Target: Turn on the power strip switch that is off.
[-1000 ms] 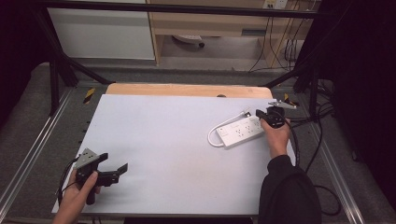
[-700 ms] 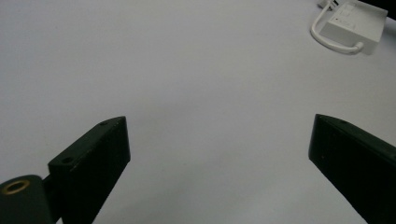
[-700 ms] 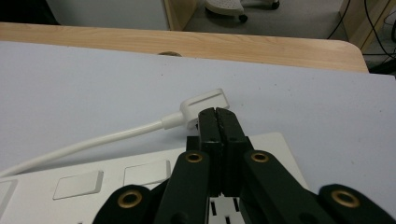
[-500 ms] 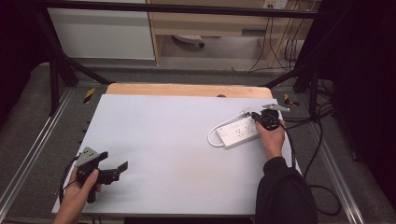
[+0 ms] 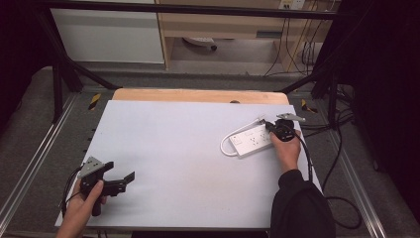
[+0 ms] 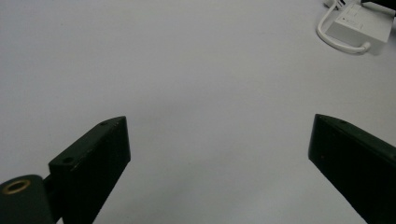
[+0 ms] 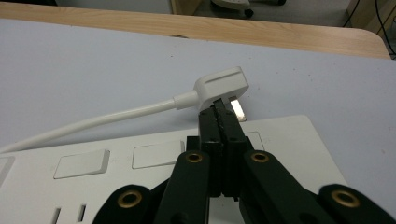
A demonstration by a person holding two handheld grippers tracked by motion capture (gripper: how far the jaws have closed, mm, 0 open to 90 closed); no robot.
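White table surface [image 5: 188, 148] bears a white power strip [image 5: 250, 141] at right; right gripper [image 5: 278, 130] sits at its far end. Left gripper [image 5: 121, 181], jaws apart, rests near front-left corner.

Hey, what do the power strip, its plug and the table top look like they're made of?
Power strip: likely smooth white moulded plastic, with crisp flat switches. Plug: the same white plastic, with shiny metal prongs. Table top: a matte pale grey sheet, maybe laminate or a mat, over a board that looks like light wood at the far edge.
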